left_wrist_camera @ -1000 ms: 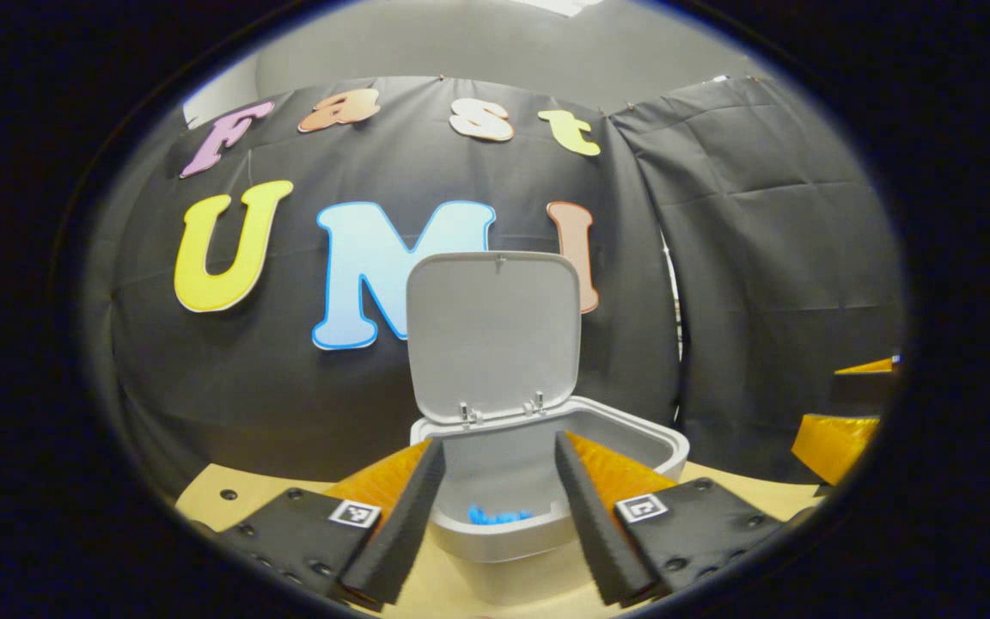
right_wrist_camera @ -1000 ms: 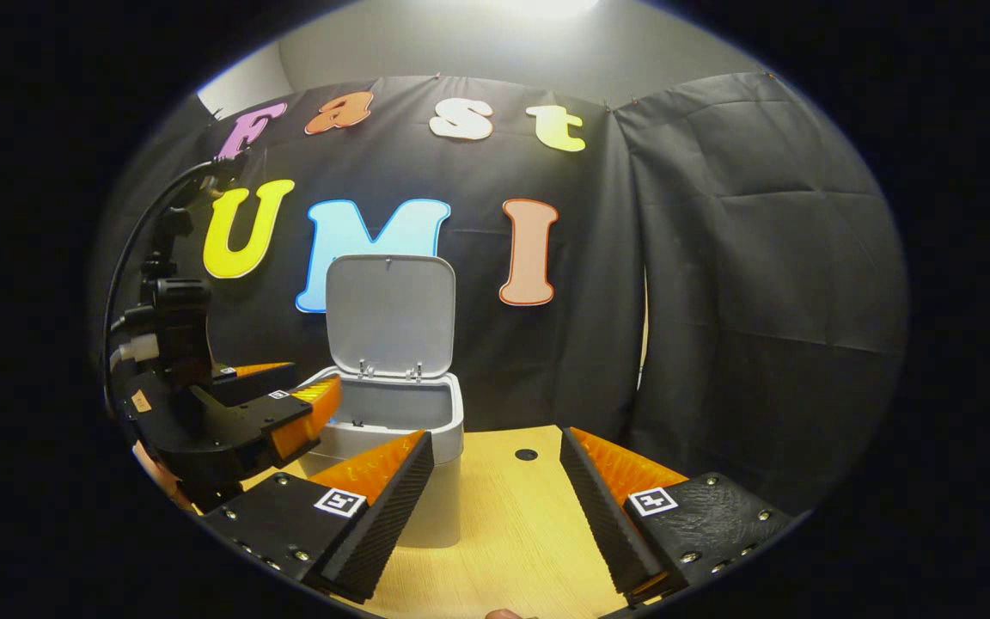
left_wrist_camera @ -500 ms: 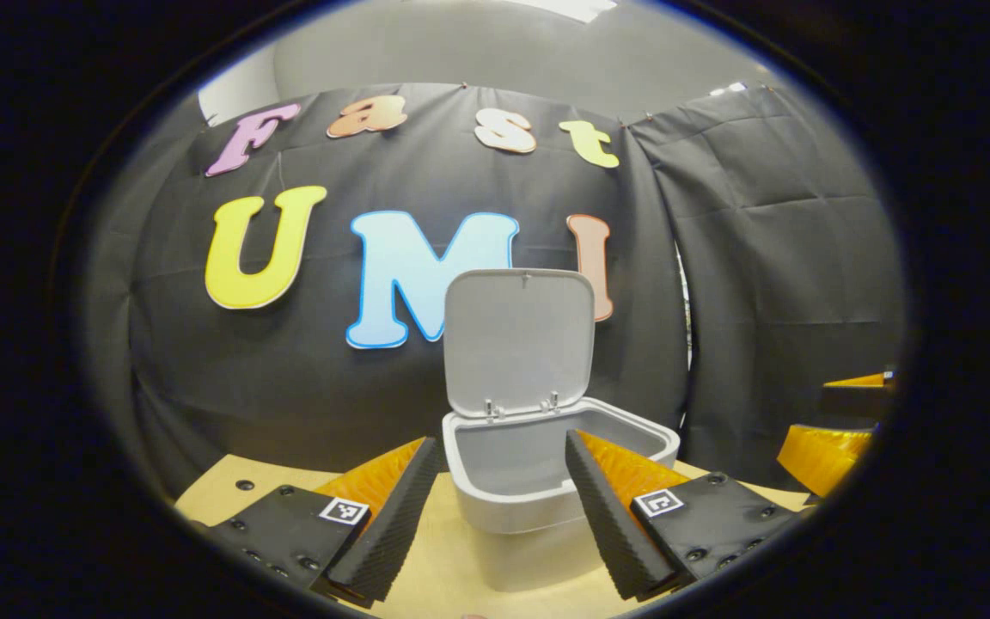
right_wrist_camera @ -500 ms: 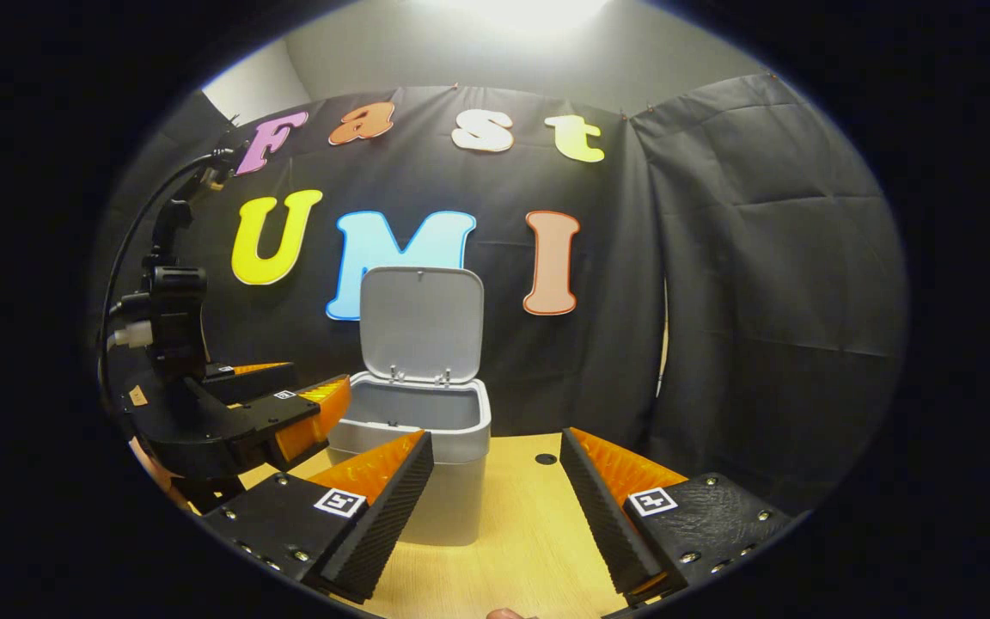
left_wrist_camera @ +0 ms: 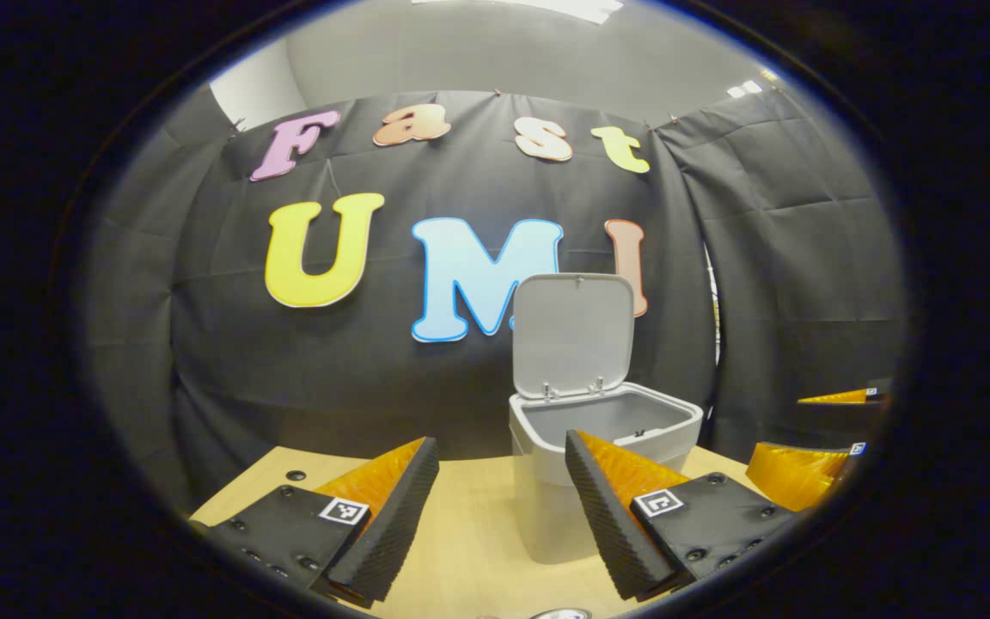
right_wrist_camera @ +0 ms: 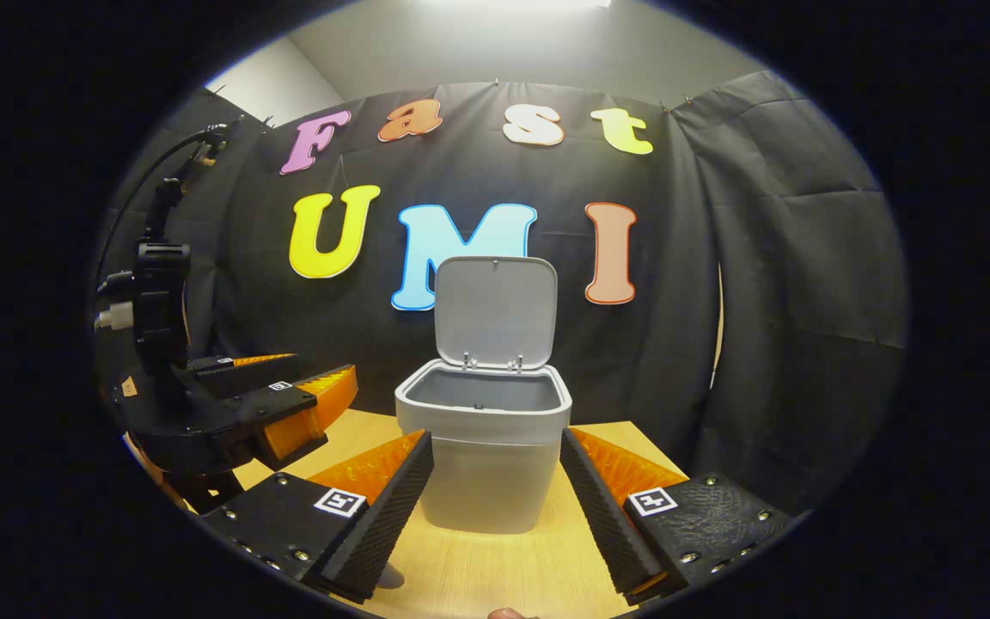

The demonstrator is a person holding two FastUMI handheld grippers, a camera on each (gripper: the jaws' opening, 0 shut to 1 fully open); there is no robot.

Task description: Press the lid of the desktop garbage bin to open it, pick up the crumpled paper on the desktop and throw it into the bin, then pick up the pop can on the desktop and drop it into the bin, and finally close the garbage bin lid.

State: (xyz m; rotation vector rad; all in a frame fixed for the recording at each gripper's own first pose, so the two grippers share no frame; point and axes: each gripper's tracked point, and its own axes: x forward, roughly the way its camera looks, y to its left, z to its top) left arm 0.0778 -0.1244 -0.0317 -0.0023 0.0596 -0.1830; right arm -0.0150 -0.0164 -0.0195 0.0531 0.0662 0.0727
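Bright ceiling light [right_wrist_camera: 512,4] glares overhead; both views sharp at centre, fisheye-bent toward the edges

Bottom inside of the bin [right_wrist_camera: 485,464] hidden by its own front wall, round shiny thing [left_wrist_camera: 559,614] cut off at the left gripper view's bottom edge, too little to tell what it is

The garbage bin [right_wrist_camera: 482,456] looks like smooth matt grey plastic, and its raised lid [right_wrist_camera: 495,309] has the same dull, even finish, with small shiny metal-looking hinge pins at its base. The desktop [right_wrist_camera: 495,567] shows a pale wood grain with a smooth, faintly satin surface. The booth wall [right_wrist_camera: 787,284] is matt black cloth, creased and folded. The right gripper [right_wrist_camera: 495,499] has ribbed, rough-looking finger faces and textured matt bodies; the left gripper [left_wrist_camera: 499,503] looks alike.
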